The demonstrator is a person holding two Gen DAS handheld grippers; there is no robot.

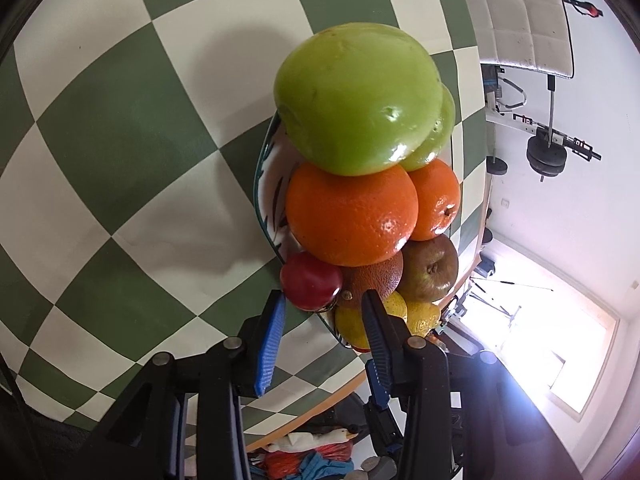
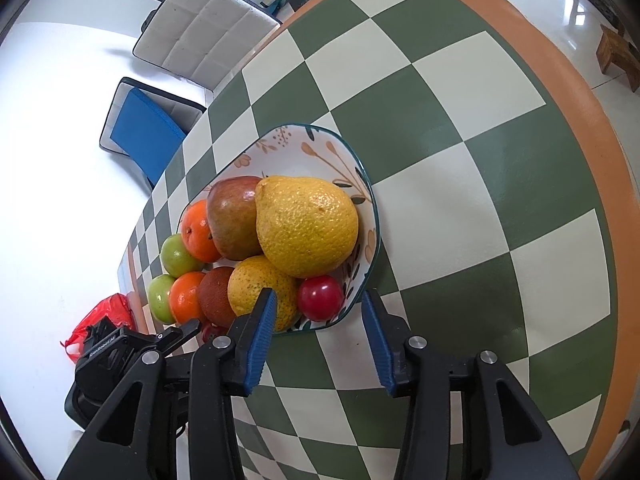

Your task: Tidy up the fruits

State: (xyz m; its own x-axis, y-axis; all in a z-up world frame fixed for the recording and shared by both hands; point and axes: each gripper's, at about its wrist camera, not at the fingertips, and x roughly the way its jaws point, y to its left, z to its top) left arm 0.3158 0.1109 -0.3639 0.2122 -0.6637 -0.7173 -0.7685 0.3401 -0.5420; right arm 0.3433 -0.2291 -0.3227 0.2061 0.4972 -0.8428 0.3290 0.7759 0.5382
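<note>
A flower-patterned plate (image 2: 316,148) on the green-and-white chequered table holds a pile of fruit. In the right wrist view I see a large yellow citrus (image 2: 308,224), a red-green apple (image 2: 234,216), two oranges (image 2: 198,232), two green apples (image 2: 176,258), a brown fruit (image 2: 216,296) and a small red fruit (image 2: 320,298). My right gripper (image 2: 319,306) is open, its fingertips either side of the red fruit at the plate's near rim. My left gripper (image 1: 324,308) is open too, close to the red fruit (image 1: 310,280) from the plate's other end, under a green apple (image 1: 356,96) and an orange (image 1: 352,212).
The table's orange border (image 2: 580,92) curves round on the right. Two chairs (image 2: 204,28) stand beyond the far edge, one with a blue cushion (image 2: 144,132). A red bag (image 2: 104,316) lies on the floor. Bare chequered cloth (image 1: 120,140) stretches left of the plate.
</note>
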